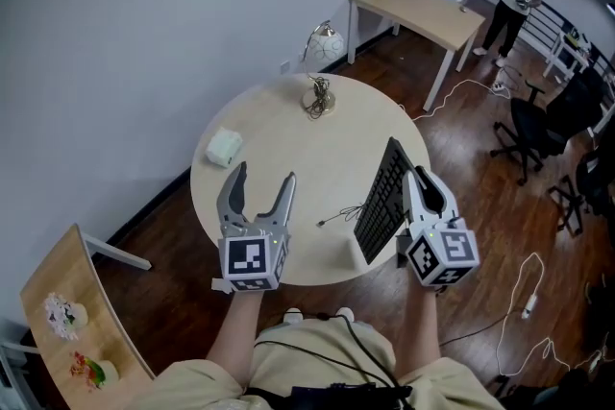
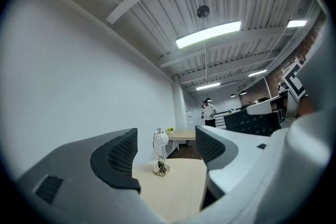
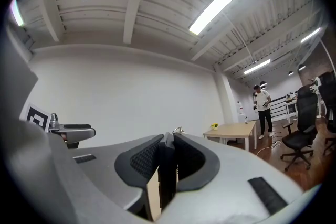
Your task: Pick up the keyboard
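Observation:
In the head view a black keyboard [image 1: 382,199] stands up on its long edge over the right side of the round wooden table [image 1: 279,158]. My right gripper [image 1: 415,182] is shut on its right edge. The right gripper view shows the thin black keyboard edge [image 3: 167,176] pinched between the pads of my right gripper [image 3: 167,157]. The keyboard's cable [image 1: 341,211] trails left over the tabletop. My left gripper [image 1: 262,178] hovers over the table's front left, open and empty. Only the table and lamp show between the jaws of my left gripper [image 2: 165,152].
A small globe lamp [image 1: 320,62] stands at the table's far edge and a white box [image 1: 224,147] lies at its left. Beyond are a rectangular desk [image 1: 418,10], a standing person [image 1: 514,0], office chairs [image 1: 538,125] and floor cables. A wooden shelf [image 1: 72,302] sits front left.

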The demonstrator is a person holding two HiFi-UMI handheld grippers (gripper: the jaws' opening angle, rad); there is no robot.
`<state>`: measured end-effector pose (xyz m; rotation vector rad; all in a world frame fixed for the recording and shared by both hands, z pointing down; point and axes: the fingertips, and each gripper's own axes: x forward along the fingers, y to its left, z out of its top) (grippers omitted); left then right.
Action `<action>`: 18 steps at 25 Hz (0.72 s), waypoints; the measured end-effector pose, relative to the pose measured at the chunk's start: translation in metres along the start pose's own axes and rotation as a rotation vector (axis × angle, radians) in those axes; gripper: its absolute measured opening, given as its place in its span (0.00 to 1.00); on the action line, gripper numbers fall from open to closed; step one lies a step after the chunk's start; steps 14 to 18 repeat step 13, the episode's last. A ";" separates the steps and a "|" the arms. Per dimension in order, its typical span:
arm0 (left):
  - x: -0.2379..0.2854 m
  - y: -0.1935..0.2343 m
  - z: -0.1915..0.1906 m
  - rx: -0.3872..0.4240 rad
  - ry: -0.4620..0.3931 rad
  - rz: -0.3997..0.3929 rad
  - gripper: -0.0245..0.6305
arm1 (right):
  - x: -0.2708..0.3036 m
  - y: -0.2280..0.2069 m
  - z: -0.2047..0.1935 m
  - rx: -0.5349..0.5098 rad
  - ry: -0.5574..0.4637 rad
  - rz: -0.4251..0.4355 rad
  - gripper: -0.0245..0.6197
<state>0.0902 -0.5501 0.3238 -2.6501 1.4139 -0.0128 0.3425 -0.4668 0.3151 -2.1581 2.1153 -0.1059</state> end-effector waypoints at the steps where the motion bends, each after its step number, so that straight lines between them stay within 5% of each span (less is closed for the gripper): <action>1: 0.001 -0.001 -0.002 0.006 0.013 -0.001 0.57 | 0.000 -0.001 0.000 0.002 0.000 -0.002 0.16; 18: 0.016 -0.015 -0.001 0.012 0.044 -0.055 0.57 | 0.002 -0.014 0.006 -0.002 -0.003 -0.027 0.16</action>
